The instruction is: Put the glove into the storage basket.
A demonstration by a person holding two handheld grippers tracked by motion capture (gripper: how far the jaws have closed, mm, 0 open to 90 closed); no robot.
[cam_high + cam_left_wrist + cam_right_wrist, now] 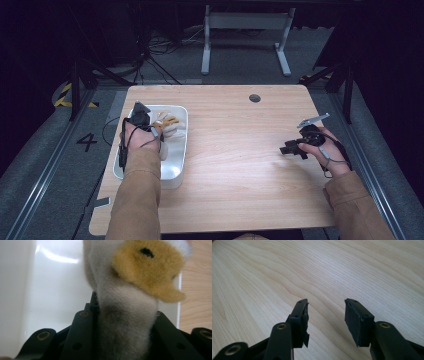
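Observation:
A plush toy (130,302), grey-white with a tan-yellow patch and a black eye mark, is pinched between the two black jaws in the left gripper view. In the high view the plush toy (167,124) hangs over a white tray (175,172) at the table's left, with my left gripper (156,131) shut on it. My right gripper (289,149) hovers low over the bare wood at the table's right. Its jaws stand apart in the right gripper view, right gripper (325,315), with nothing between them.
The wooden table (235,165) has a round cable hole (255,98) near its far edge. The tray lies close to the table's left edge. Beyond the table are a white desk frame (245,35) and floor cables.

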